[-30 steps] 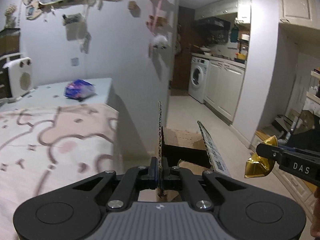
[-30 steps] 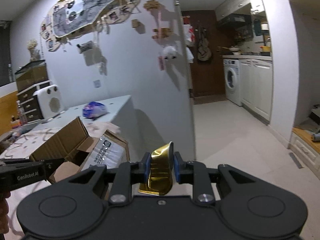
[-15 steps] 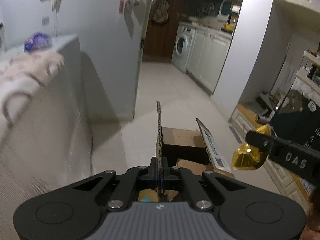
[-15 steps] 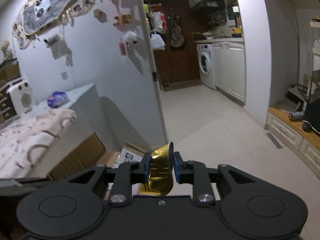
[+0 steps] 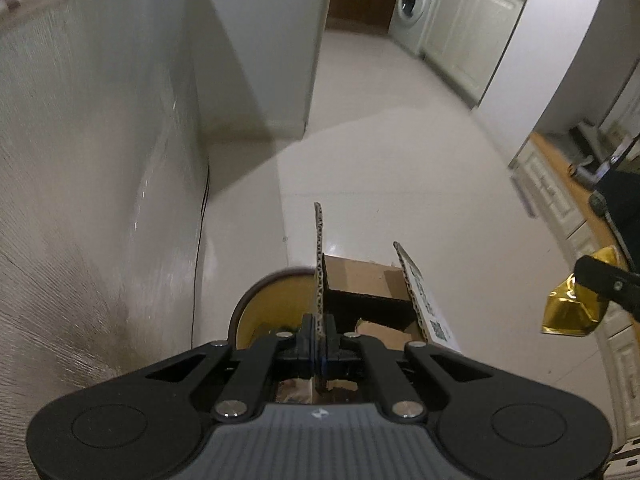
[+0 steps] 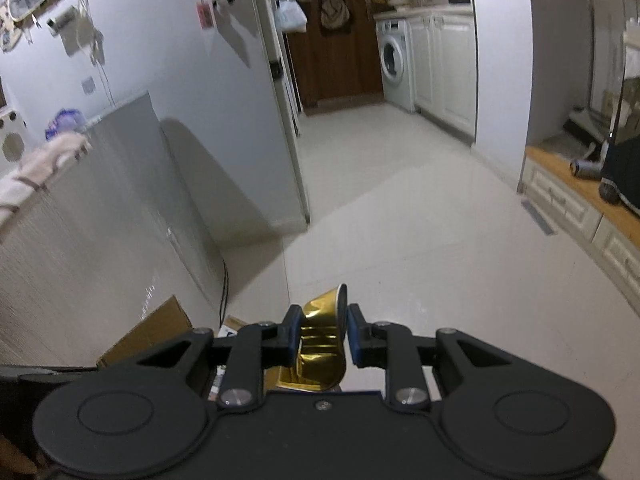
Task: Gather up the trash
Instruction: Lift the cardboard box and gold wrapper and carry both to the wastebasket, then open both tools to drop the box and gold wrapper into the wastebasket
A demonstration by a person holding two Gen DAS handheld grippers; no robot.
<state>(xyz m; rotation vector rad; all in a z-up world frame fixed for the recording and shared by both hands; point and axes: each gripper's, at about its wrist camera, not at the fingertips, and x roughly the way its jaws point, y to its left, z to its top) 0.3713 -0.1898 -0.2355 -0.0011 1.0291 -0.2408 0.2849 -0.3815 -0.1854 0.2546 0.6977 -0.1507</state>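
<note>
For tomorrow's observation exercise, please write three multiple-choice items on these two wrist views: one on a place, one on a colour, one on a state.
1. Where does the washing machine stand?
A. beside the white cabinets at the far end of the floor
B. on the wooden ledge
C. inside the cardboard box

2. What colour is the crumpled wrapper?
A. blue
B. gold
C. red

3. How is the left gripper?
A. wide open, with nothing in it
B. shut on a flap of the cardboard box
C. shut on a cup

Answers: 1 A, it sits against the cabinet row; 2 B, shiny gold foil in the right gripper; 3 B, its pads pinch the corrugated flap.
</note>
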